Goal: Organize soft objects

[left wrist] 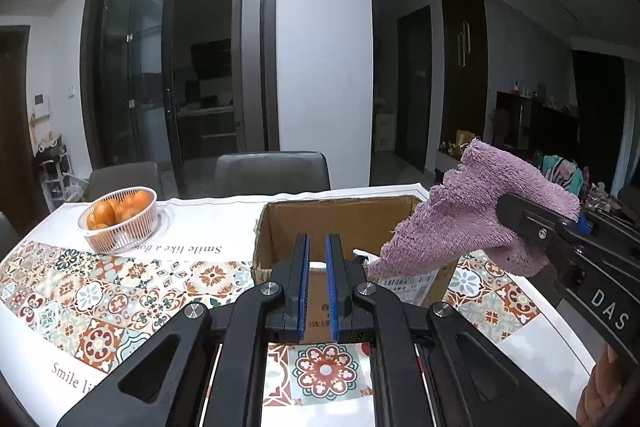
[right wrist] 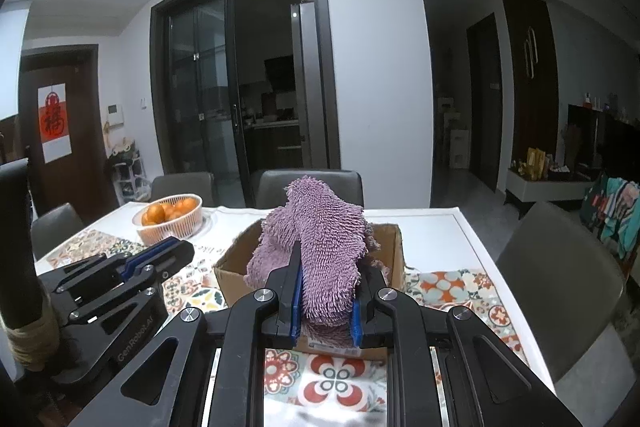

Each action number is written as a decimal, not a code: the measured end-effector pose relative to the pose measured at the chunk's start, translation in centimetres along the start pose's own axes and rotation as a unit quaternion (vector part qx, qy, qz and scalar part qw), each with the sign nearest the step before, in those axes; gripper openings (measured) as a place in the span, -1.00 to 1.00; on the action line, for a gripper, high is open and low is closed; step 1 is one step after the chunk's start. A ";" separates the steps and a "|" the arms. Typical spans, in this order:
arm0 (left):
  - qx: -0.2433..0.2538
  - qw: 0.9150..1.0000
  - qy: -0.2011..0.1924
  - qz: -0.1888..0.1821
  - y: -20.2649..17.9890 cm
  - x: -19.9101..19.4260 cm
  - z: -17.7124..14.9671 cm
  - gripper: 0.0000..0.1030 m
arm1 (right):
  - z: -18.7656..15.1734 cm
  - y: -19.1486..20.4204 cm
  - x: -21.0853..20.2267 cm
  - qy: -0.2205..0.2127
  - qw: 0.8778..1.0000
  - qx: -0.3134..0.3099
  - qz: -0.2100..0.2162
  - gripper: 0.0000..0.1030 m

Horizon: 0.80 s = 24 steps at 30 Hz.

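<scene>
A purple fluffy cloth (right wrist: 320,247) is clamped between the blue pads of my right gripper (right wrist: 326,291), held above an open cardboard box (right wrist: 232,271). In the left wrist view the same cloth (left wrist: 472,223) hangs from the right gripper (left wrist: 520,219) over the right side of the box (left wrist: 340,223). My left gripper (left wrist: 317,267) is empty, its jaws nearly together with a narrow gap, just in front of the box's near wall. It also shows at the left of the right wrist view (right wrist: 160,255). Something white lies inside the box (left wrist: 360,255).
A white basket of oranges (left wrist: 120,223) stands at the far left of the table, which has a patterned tile cloth (left wrist: 120,291). Grey chairs (left wrist: 272,171) stand behind the table and one (right wrist: 560,275) at its right side.
</scene>
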<state>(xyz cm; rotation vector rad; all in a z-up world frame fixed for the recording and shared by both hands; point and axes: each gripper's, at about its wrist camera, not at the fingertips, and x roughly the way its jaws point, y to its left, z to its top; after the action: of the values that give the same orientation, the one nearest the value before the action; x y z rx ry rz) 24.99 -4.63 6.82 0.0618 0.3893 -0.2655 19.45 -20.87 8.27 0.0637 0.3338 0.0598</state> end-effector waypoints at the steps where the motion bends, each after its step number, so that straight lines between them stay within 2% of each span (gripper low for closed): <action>1: 0.000 1.000 0.000 -0.002 -0.3 -0.2 -0.2 -0.81 | 0.0 -0.1 0.0 0.001 1.000 0.000 0.000 -0.63; 10: -0.002 1.000 0.000 -0.011 -0.9 -2.1 -0.9 -0.76 | 0.1 -0.5 -0.8 0.001 1.000 0.007 -0.006 -0.63; 12: -0.002 1.000 0.000 -0.012 -1.1 -2.6 -1.2 -0.56 | -0.1 -0.4 -1.3 0.001 1.000 0.008 -0.008 -0.63; 24: -0.005 0.999 0.024 -0.032 -2.4 -5.2 -3.3 0.05 | -2.5 -0.5 -3.6 0.023 1.000 0.009 -0.008 -0.63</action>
<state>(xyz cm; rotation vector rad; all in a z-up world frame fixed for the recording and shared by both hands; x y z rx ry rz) 18.50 -5.33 5.71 0.0464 0.4404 -0.3253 15.27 -21.50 7.00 0.0779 0.3804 0.0420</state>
